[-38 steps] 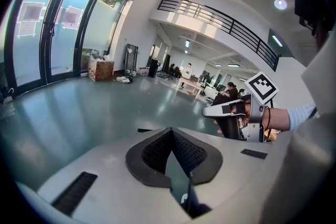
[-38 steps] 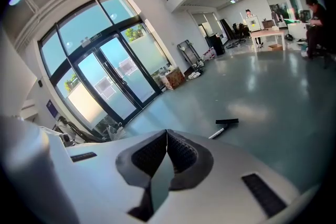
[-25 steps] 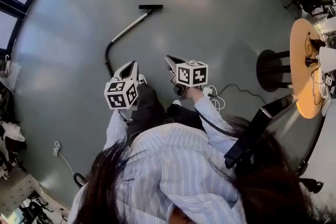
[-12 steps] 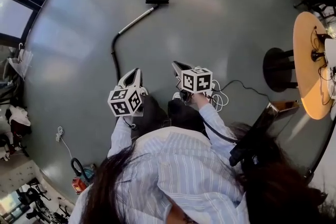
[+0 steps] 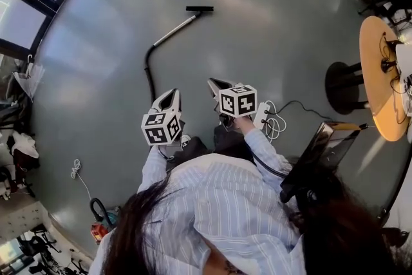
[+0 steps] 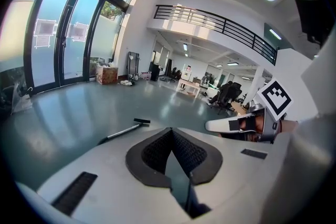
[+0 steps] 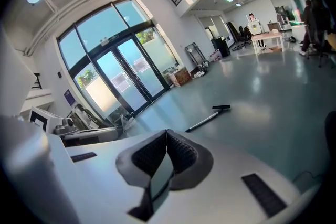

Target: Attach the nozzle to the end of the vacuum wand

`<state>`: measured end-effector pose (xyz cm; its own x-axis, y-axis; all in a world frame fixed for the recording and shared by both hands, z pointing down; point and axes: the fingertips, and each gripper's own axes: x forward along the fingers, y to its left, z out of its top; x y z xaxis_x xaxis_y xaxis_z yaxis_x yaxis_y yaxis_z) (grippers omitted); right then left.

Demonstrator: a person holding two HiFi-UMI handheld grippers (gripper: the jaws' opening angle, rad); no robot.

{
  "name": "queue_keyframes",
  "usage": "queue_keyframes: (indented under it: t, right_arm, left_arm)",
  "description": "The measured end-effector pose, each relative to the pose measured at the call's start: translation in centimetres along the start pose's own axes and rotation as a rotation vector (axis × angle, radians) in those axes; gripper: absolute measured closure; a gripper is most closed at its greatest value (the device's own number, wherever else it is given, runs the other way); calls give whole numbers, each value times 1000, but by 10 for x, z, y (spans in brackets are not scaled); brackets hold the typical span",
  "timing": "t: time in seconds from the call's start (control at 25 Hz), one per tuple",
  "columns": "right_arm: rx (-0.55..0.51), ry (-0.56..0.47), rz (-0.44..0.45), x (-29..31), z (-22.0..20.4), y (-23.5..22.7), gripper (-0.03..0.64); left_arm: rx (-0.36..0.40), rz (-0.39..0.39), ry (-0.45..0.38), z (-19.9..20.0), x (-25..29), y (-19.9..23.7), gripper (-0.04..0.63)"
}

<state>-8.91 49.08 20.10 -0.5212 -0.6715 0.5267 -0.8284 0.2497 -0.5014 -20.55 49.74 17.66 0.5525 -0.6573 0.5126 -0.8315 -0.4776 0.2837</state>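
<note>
Versus a second ago: the head view has swung, so the vacuum wand [image 5: 174,30] and nozzle [image 5: 199,8] now sit further right in the picture. A red-and-black item [image 5: 98,227] has come in at 7 o'clock. Both grippers have shifted with the walking person, and their jaws stay pressed together with nothing between.

Left gripper [image 5: 173,93] and right gripper [image 5: 211,82] are side by side at centre, and the wand lies on the grey floor [image 5: 277,29] at 12 o'clock from them, well apart. The nozzle is at the wand's far end, touching it; cannot tell if it is locked on.

The black hose [image 5: 148,69] runs toward 6 o'clock and vanishes behind the left gripper. The round table [image 5: 373,74] is cut off at 3 o'clock.

Sheets on the glass doors [image 6: 46,34] are too small to read.
</note>
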Motion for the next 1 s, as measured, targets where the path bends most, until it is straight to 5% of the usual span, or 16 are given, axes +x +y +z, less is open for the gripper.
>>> queue_keyframes:
  t: [0.4,1.0]
  right_arm:
    - [75,-12,-29,31,-58,104,609]
    - [95,-47,-69,37,-90,156,609]
  left_arm:
    - [24,-84,26,-32,-78,64,589]
    - [25,-122,-24,-36,-118,110,589]
